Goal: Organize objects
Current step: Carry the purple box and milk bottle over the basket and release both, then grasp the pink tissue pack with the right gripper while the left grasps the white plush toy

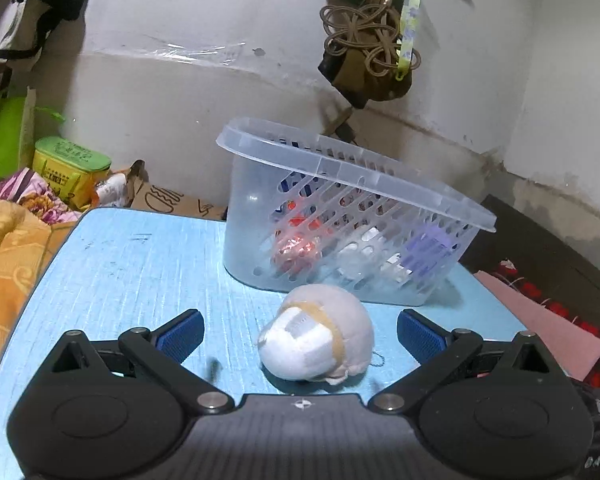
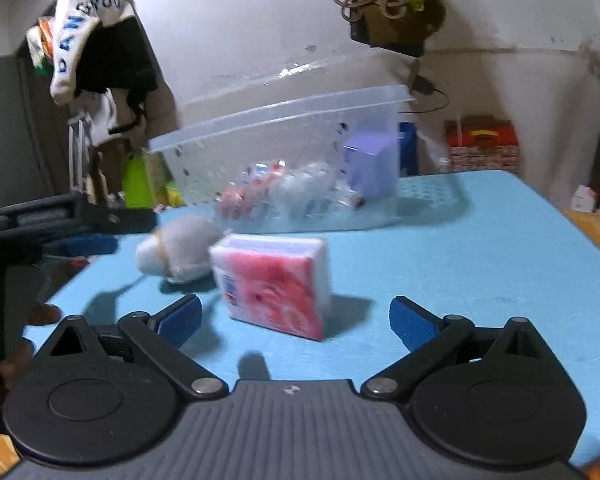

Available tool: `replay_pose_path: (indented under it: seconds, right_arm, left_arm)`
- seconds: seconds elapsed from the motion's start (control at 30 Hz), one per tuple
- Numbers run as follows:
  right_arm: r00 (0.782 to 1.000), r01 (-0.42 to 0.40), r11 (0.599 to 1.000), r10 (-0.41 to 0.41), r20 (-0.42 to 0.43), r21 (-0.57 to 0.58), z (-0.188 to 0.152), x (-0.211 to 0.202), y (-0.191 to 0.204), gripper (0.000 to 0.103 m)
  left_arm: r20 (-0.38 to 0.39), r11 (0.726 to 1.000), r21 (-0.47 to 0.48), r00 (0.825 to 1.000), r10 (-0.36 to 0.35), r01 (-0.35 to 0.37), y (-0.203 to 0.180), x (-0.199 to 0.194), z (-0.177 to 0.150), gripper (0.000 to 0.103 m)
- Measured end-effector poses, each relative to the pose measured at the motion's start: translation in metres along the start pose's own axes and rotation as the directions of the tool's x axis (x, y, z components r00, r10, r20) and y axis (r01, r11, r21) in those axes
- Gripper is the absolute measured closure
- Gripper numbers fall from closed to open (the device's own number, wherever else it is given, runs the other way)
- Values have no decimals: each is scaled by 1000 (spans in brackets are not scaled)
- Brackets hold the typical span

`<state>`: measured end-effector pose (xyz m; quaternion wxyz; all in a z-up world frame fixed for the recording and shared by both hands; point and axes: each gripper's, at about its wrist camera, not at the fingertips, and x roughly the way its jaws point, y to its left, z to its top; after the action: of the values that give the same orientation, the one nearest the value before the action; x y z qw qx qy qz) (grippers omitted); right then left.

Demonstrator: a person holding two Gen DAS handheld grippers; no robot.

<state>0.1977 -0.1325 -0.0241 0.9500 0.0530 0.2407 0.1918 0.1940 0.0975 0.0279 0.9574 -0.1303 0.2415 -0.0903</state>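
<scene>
Task looks partly done. Clear perforated plastic basket (image 1: 352,216) sits on the light blue table (image 1: 132,272) at 12 o'clock in the left wrist view, already holding a few things: a red-and-white wrapped item (image 1: 296,250), something pale or clear I can't identify, and a purple box (image 1: 428,246)

Still outside the basket, two items:
- grey-and-white plush ball toy (image 1: 316,338), on the table just in front of the basket, lying between the fingers of the left gripper (image 1: 300,334)
- pink-and-white tissue pack (image 2: 274,284), standing on its edge on the table, just beside the plush at its 3 o'clock in the right wrist view

Left gripper: jaws wide apart, blue pads clear of the plush on both sides, nothing held. Right gripper (image 2: 296,318): jaws also spread wide, empty, tissue pack ahead at 12 o'clock and not touched. Right view is motion-blurred

Judgement: roughly past halfway; the plush and tissue pack are left to lift into the basket, plush likely first since the left gripper already brackets it
</scene>
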Motion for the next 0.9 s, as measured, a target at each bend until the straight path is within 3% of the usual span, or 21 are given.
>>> replay_pose_path:
  seconds: [0.13, 0.37, 0.47, 0.53, 0.7, 0.8, 0.9]
  right_arm:
    - [1000, -15, 1000, 15, -5, 3, 6, 11, 7, 4]
    - [999, 27, 999, -27, -21, -28, -4, 23, 22, 5]
    - [998, 52, 997, -53, -25, -55, -6, 27, 26, 13]
    - [997, 69, 994, -71, -26, -80, -6, 28, 28, 29]
    - [997, 81, 992, -82, -12, -98, -8, 21, 27, 32]
    - [995, 96, 990, -94, 20, -106, -9, 13, 21, 32]
    - [994, 102, 990, -99, 39, -95, -6, 7, 11, 33]
  left_arm:
    - [7, 999, 22, 999, -39, 39, 4, 6, -2, 0]
    - [-37, 992, 98, 997, -74, 78, -6, 20, -8, 0]
    - [-75, 989, 128, 995, -71, 80, -11, 25, -11, 0]
    - [-83, 988, 129, 994, -70, 80, -12, 26, -13, 0]
    - [-100, 989, 137, 994, -46, 59, -16, 33, -13, 0]
    - [-110, 988, 140, 993, -47, 62, -18, 36, -13, 9]
    - [-133, 990, 133, 991, -32, 50, -17, 40, -14, 27]
